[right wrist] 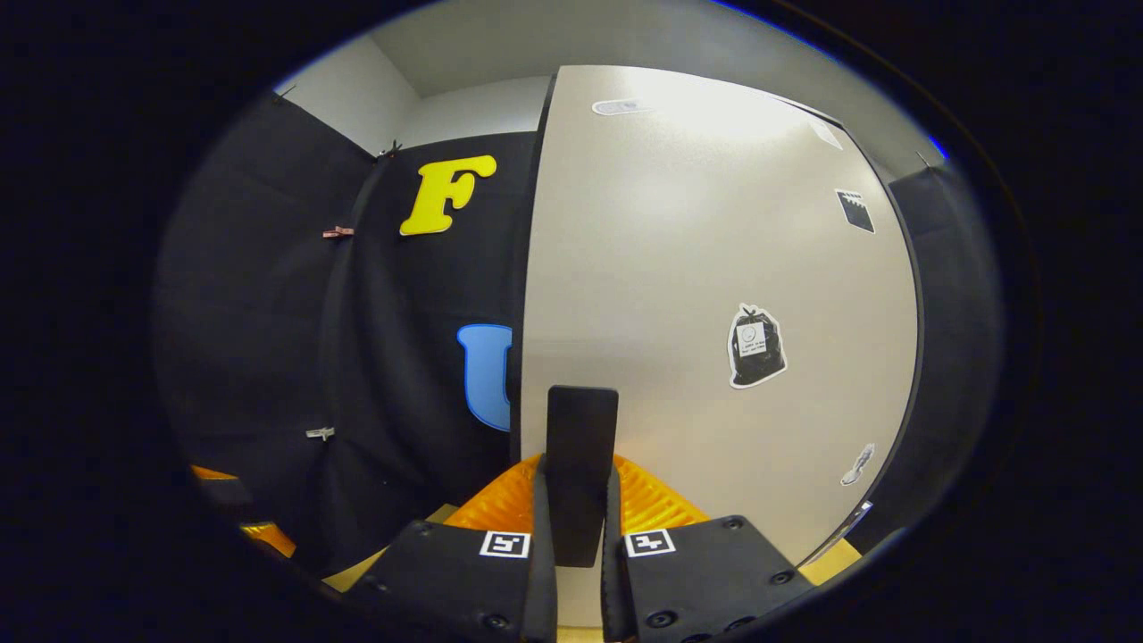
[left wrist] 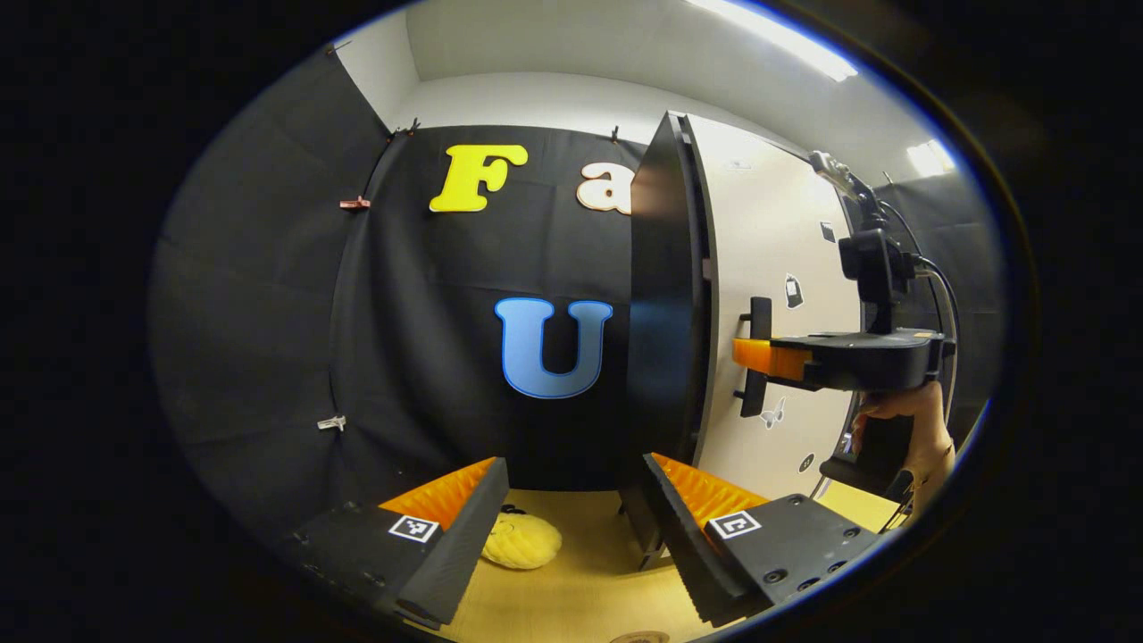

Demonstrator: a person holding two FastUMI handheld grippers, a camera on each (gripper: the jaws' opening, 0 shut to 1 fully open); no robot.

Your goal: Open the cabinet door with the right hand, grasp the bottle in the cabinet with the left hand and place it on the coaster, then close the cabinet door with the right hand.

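On the table (left wrist: 589, 580), left gripper (left wrist: 571, 527) fingers spread; right gripper (right wrist: 579, 536) fingers pinch door handle (right wrist: 580, 446).

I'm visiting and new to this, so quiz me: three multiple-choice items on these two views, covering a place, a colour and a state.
1. Where is the right hand-held gripper?
A. at the door handle
B. on the table
C. above the cabinet

2. What colour is the cabinet door front?
A. red
B. off-white
C. green

3. How do the left hand-held gripper's fingers stand?
A. clamped on a bottle
B. apart, holding nothing
C. closed together

Answers: 1 A, the handle stands between its fingers. 2 B, the pale panel shows it. 3 B, a wide gap shows table between them.
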